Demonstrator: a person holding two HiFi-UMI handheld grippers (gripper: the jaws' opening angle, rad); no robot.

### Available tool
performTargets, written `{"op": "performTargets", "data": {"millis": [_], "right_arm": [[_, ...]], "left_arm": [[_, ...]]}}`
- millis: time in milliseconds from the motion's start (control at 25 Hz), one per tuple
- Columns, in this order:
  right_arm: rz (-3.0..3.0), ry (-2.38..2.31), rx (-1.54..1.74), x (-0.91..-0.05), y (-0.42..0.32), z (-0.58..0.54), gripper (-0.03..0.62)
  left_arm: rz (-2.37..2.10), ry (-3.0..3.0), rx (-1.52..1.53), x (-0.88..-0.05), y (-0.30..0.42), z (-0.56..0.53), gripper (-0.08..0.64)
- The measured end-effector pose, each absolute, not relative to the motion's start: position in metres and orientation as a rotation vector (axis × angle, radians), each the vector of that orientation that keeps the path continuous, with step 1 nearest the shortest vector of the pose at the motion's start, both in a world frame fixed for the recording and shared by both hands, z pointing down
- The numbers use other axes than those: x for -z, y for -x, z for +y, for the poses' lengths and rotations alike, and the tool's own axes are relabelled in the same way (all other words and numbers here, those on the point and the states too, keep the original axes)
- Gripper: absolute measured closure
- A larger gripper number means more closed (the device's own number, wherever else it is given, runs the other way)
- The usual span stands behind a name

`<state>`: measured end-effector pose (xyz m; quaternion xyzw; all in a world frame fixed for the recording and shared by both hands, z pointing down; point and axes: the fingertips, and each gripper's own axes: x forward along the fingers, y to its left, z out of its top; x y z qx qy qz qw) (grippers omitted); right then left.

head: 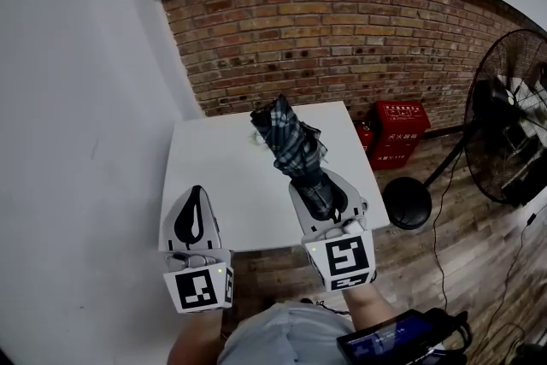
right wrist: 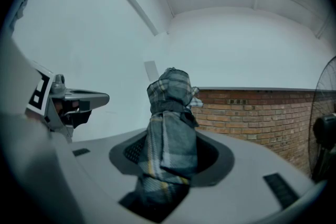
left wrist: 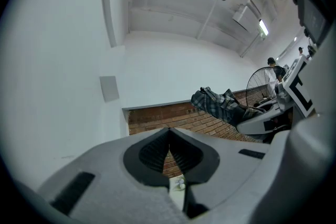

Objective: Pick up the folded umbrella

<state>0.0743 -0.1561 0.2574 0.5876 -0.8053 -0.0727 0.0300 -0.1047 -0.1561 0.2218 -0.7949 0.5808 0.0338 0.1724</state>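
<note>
Jaws: right gripper (right wrist: pixel 170 150) clamped on folded umbrella (head: pixel 293 148); left gripper (left wrist: pixel 169 132) pressed together, empty. We note umbrella over white table (head: pixel 218 175), long axis running from right jaws toward table's far edge. We judge it lifted clear.

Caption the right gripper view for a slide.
Right tool closed on the folded plaid umbrella, left tool shut alongside, brick wall behind.
</note>
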Motion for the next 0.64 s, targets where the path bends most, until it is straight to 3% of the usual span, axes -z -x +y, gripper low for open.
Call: {"op": "performTargets", "data": {"millis": [640], "right_arm": [[-2.490,-1.792,0.216,-0.2671,-0.0758,-0.1654,0.397]], "left_arm": [[1.672,2.249,-0.088,-0.2316,0.1045,-0.1666,0.552]]}}
